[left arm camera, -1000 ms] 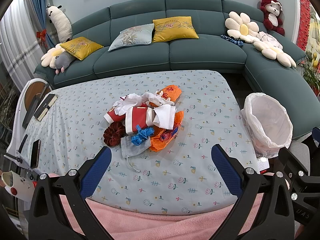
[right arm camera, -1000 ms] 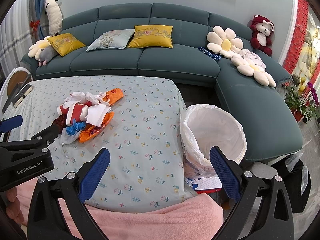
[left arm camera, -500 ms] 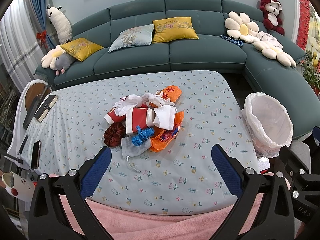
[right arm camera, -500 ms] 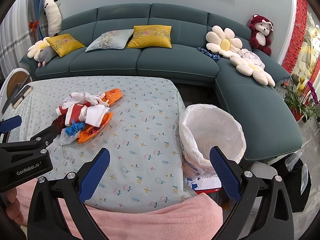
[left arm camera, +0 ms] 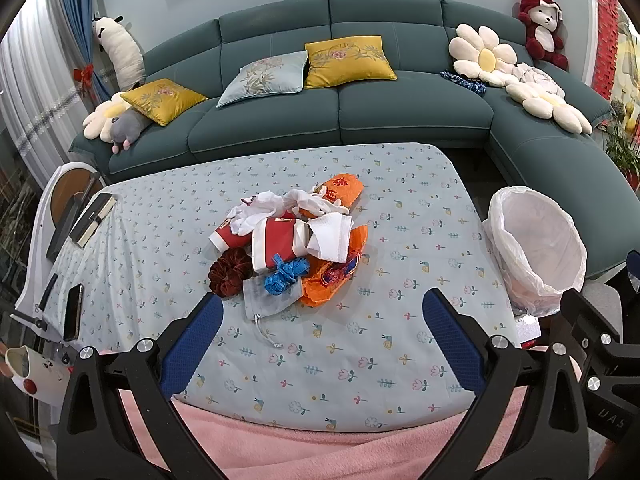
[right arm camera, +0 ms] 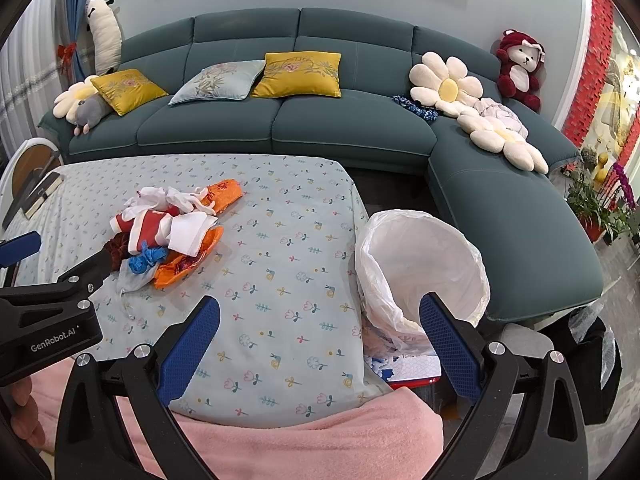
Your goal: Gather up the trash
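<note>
"GenRobot.AI" reads in white on the black body of the left gripper (right arm camera: 16,250), just beside the trash pile (right arm camera: 172,236).

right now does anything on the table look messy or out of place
Yes: a heap of trash lies in the middle of the floral tablecloth, wrappers, tissues and a grey pouch piled on each other, none yet in the lined bin beside the table. Both hand-held grippers, left and right, are open and empty.

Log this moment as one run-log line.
stage: pre-grasp | left tool: open, empty | right tool: open, empty | trash pile: untouched on table | bin: beside table
</note>
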`<state>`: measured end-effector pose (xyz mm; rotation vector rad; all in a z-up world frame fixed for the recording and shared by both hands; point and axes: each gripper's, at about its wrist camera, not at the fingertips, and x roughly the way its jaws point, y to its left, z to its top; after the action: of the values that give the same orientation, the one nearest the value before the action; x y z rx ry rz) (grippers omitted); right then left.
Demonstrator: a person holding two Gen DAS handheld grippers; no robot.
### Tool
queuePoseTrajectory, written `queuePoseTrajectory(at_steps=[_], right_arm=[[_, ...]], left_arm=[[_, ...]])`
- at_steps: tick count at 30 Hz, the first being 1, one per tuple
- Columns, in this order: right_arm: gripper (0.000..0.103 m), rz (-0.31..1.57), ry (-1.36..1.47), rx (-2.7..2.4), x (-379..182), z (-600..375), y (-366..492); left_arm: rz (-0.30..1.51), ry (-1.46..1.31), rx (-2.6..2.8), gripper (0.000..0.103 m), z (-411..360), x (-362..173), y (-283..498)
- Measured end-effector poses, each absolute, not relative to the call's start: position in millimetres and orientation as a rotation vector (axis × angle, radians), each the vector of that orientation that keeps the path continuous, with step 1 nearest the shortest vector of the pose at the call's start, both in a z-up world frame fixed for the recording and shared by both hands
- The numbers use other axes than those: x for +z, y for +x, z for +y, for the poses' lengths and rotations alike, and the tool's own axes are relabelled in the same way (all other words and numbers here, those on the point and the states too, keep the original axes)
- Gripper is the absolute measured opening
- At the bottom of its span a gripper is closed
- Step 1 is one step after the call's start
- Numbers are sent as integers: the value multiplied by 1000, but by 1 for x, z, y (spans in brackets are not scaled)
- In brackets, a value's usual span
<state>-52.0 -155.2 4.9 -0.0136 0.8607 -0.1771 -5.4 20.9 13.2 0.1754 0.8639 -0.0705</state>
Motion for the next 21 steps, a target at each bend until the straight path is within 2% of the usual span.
queuePoseTrajectory(at_steps=[21], right_arm=[[95,855,-20,-185,6,-160,-51]], left_arm=[[867,165,-76,95,17,16,-2]])
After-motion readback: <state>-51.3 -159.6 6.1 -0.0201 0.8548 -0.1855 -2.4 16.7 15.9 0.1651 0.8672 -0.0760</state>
